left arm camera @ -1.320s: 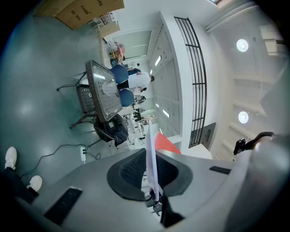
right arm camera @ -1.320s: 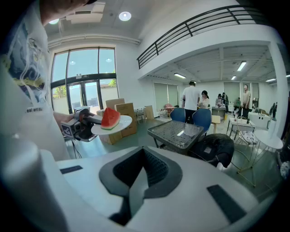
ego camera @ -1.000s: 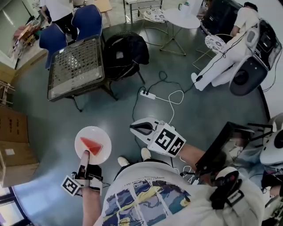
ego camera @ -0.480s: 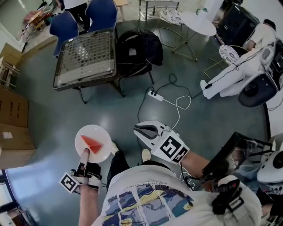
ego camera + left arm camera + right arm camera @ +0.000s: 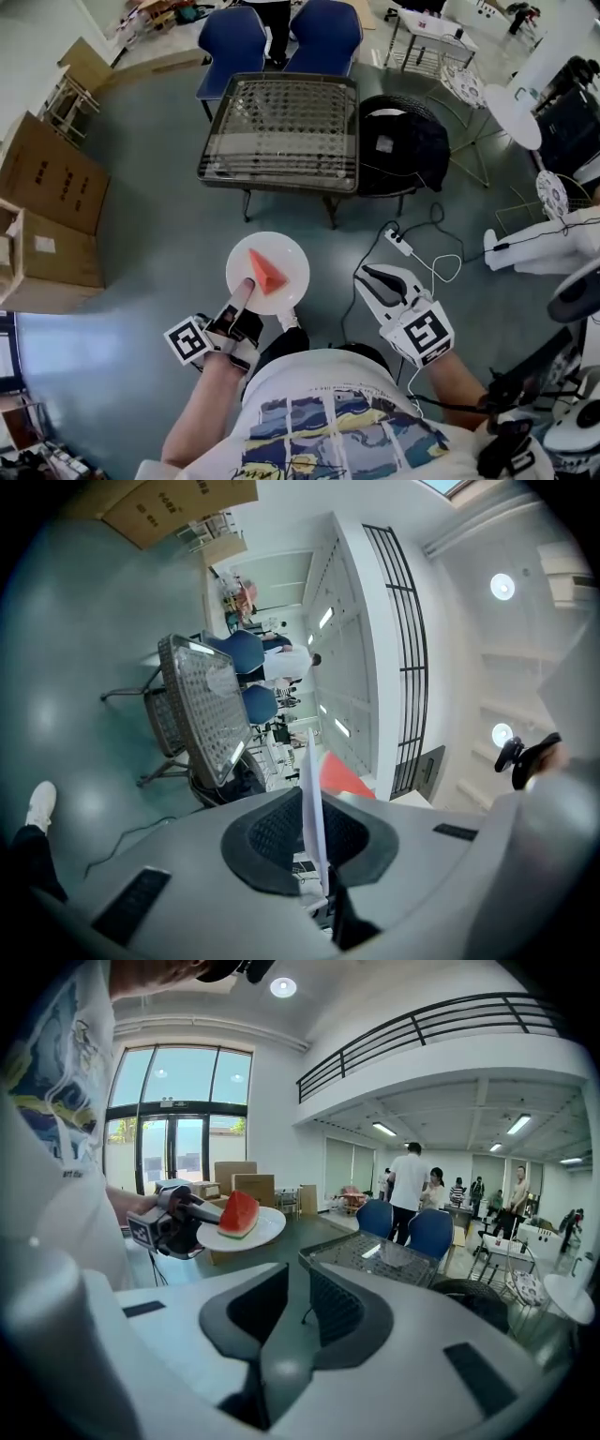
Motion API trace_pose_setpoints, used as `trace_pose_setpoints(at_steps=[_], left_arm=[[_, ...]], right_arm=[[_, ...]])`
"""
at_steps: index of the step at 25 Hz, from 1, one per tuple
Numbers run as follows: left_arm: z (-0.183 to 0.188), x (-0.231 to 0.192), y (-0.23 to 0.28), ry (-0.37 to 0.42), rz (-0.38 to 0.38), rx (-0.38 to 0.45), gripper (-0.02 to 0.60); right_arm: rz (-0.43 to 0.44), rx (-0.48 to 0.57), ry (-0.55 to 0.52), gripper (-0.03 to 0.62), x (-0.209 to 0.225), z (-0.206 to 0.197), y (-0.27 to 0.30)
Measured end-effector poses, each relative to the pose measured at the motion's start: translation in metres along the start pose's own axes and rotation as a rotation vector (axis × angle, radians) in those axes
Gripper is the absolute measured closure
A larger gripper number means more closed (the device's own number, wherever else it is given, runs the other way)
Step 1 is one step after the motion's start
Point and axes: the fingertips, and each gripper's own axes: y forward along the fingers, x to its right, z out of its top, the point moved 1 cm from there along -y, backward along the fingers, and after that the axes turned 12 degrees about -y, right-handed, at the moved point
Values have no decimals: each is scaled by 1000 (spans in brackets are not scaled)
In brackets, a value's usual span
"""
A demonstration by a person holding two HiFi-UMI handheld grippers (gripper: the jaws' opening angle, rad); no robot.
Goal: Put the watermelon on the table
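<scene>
A red watermelon wedge (image 5: 265, 269) lies on a white plate (image 5: 286, 258). My left gripper (image 5: 247, 287) is shut on the plate's near rim and holds it level over the floor. In the left gripper view the plate (image 5: 310, 799) stands edge-on between the jaws of the left gripper (image 5: 315, 832), with the watermelon (image 5: 343, 776) behind it. The glass-topped wicker table (image 5: 279, 131) stands just beyond the plate. My right gripper (image 5: 368, 275) hangs to the plate's right, open, nothing between its jaws. The right gripper view shows the right gripper (image 5: 300, 1309), the watermelon (image 5: 239, 1213), the plate (image 5: 265, 1229) and the table (image 5: 394, 1255).
Two blue chairs (image 5: 281, 37) stand behind the table, a black chair with dark cloth (image 5: 405, 141) at its right. Cardboard boxes (image 5: 47, 197) sit at the left. A power strip with cables (image 5: 399, 242) lies on the floor. People (image 5: 410, 1190) stand beyond the table.
Both grippers and the person have moved toward the table, which now lies much closer. The plate with the watermelon stays in the left gripper's hold.
</scene>
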Motion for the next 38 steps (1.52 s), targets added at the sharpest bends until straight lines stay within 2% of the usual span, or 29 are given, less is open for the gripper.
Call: trace_pose_setpoints(at_steps=[5, 11, 18, 27, 32, 35, 38], left_arm=[[77, 1, 8, 22, 7, -29, 555], [144, -2, 18, -15, -17, 26, 555], [212, -22, 68, -24, 7, 65, 555], [302, -75, 195, -8, 76, 93, 555], [344, -124, 274, -74, 107, 86, 555], [367, -149, 311, -87, 120, 94, 555], [388, -173, 337, -71, 172, 87, 555]], right_arm=[[-26, -1, -4, 536, 5, 40, 65], [11, -12, -66, 533, 13, 71, 123], [71, 6, -50, 533, 56, 76, 194], [172, 18, -34, 533, 162, 66, 297], [212, -7, -3, 533, 224, 54, 335], [231, -29, 22, 533, 248, 43, 350], [247, -64, 48, 533, 260, 32, 361]])
